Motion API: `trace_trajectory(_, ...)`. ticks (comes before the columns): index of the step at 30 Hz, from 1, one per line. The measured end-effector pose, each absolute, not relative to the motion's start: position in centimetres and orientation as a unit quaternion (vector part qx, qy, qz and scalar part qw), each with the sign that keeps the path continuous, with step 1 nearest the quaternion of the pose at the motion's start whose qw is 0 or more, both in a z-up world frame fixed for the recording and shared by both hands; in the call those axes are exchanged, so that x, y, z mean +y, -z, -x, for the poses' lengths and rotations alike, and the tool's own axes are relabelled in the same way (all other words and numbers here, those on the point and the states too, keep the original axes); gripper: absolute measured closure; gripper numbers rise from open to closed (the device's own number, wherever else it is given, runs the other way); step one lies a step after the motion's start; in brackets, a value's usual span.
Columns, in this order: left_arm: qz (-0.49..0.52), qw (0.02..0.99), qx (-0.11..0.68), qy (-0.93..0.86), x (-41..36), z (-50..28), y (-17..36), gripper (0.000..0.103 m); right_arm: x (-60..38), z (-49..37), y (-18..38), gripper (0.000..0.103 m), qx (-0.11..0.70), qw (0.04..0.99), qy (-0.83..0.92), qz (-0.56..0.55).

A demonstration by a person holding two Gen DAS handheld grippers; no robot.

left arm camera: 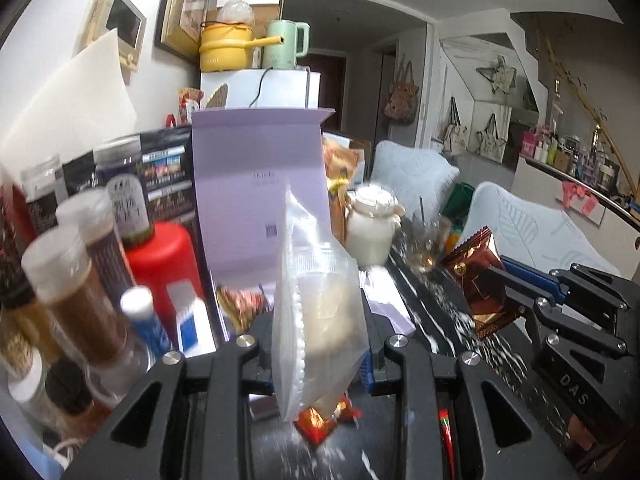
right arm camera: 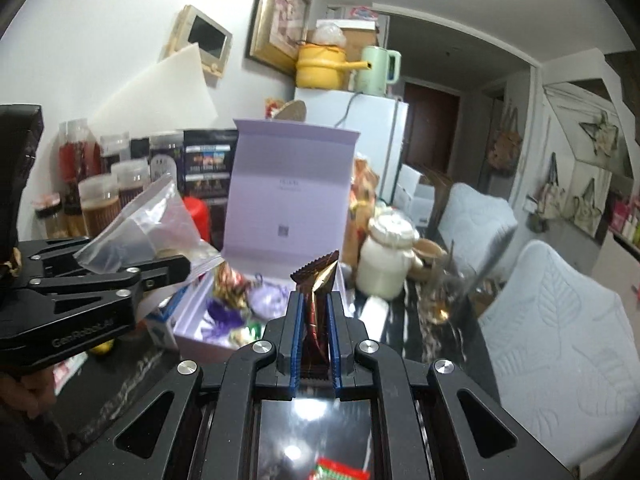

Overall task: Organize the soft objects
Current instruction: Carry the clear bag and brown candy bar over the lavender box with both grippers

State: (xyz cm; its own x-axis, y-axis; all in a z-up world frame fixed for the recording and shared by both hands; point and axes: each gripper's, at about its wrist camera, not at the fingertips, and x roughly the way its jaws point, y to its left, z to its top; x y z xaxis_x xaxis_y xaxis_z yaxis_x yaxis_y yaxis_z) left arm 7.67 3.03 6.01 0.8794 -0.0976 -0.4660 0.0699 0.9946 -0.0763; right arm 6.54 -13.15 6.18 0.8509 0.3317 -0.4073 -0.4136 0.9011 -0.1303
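Soft packets, two in hand at once. Left gripper [left arm camera: 320, 344] pinches a clear plastic bag [left arm camera: 316, 300] with a pale lump inside; the bag stands up between the closed jaws, above the dark tabletop [left arm camera: 432, 300]. Right gripper [right arm camera: 314, 320] is pressed together on a brown-and-gold foil snack packet [right arm camera: 318, 276], its crimped end sticking up past the blue pads.

Target, by my reading: the lavender box [right arm camera: 192, 320] straight ahead, lid [right arm camera: 288, 184] propped upright. It already holds several wrapped sweets [right arm camera: 228, 284] and a purple item, so some sorting looks done. Both held packets are clear of the box, neither over its opening yet.

Left to do (judgement only): carry both across, release inside. More loose wrappers lie on the table: an orange-red one [left arm camera: 320, 420] under the left gripper, a red-and-green one [right arm camera: 336, 470] at the right view's lower edge.

Hard to make out:
- bag contents, blurred, unidentified
- box interior in the left view, blocked by the bag
- white flecks on the tabletop, reflection or spill, cannot tell
- jars [left arm camera: 80, 264] at left, labels unreadable
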Motion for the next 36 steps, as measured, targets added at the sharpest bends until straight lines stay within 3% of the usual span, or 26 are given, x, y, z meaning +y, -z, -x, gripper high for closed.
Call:
trace_trajectory(13, 0.033, 0.973, 0.226, 0.030, 4.2, -14.0, -7.2, 0.075, -11.4, -13.3, -7.2, 0.091, 0.182, 0.954, -0.216, 0.098)
trace_trajectory(36, 0.021, 0.952, 0.304, -0.016, 5.9, -24.0, -1.7, 0.075, -7.3, -24.9, -2.7, 0.091, 0.237, 0.936, -0.243, 0.097)
